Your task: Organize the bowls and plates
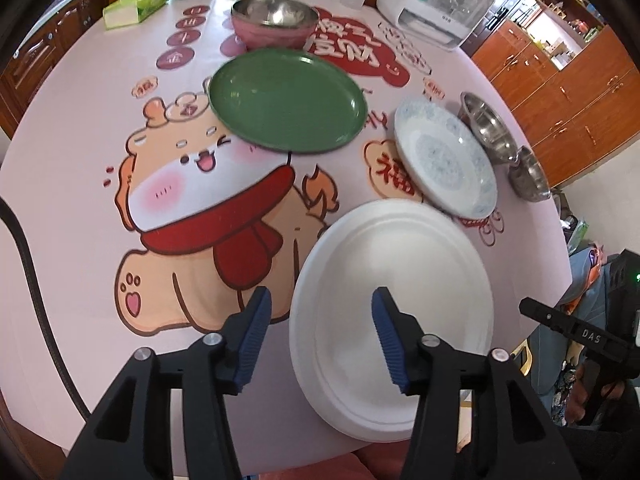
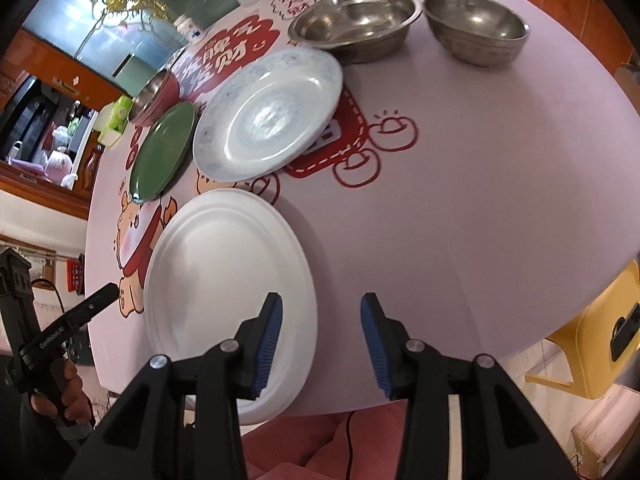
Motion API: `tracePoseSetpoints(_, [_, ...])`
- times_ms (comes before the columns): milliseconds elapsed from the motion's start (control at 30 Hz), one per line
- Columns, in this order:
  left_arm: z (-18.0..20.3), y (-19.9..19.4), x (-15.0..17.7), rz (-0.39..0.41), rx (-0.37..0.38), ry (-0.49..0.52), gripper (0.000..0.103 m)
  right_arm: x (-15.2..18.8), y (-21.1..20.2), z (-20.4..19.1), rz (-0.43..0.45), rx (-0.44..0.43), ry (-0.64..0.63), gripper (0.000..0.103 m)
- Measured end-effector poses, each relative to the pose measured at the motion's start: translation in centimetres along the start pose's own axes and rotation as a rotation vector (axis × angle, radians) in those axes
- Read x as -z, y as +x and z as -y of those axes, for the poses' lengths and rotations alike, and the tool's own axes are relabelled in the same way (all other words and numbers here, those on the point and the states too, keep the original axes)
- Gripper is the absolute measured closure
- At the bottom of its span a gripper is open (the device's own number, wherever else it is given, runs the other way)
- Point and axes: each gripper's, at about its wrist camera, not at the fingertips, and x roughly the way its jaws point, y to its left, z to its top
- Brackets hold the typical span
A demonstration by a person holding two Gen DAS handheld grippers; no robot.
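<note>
Left gripper (image 1: 322,332) jaws parted, nothing held, angled down over white plate (image 1: 396,280) rim, right gripper (image 2: 322,336) likewise parted, empty, beside it.

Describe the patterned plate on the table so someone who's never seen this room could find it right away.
Start at the round table with the cartoon tablecloth. Three plates lie on it in a row: a plain white plate at the near edge, a green plate, and the patterned plate, next to two steel bowls. It alone has a pale blue floral print on its rim.
</note>
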Motion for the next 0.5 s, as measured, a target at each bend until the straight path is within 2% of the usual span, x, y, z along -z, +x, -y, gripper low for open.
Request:
tracePoseSetpoints(200, [1.3, -1.4, -1.1, 0.048, -0.015, 0.005, 0.051, -0.3, -1.6, 0.8, 0.092, -0.025, 0.011, 0.062])
tracePoseSetpoints(500, [3.8, -1.4, -2.8, 0.075, -0.067, 0.002, 0.049, -3.0, -2.5, 2.1, 0.152, -0.046, 0.002, 0.062])
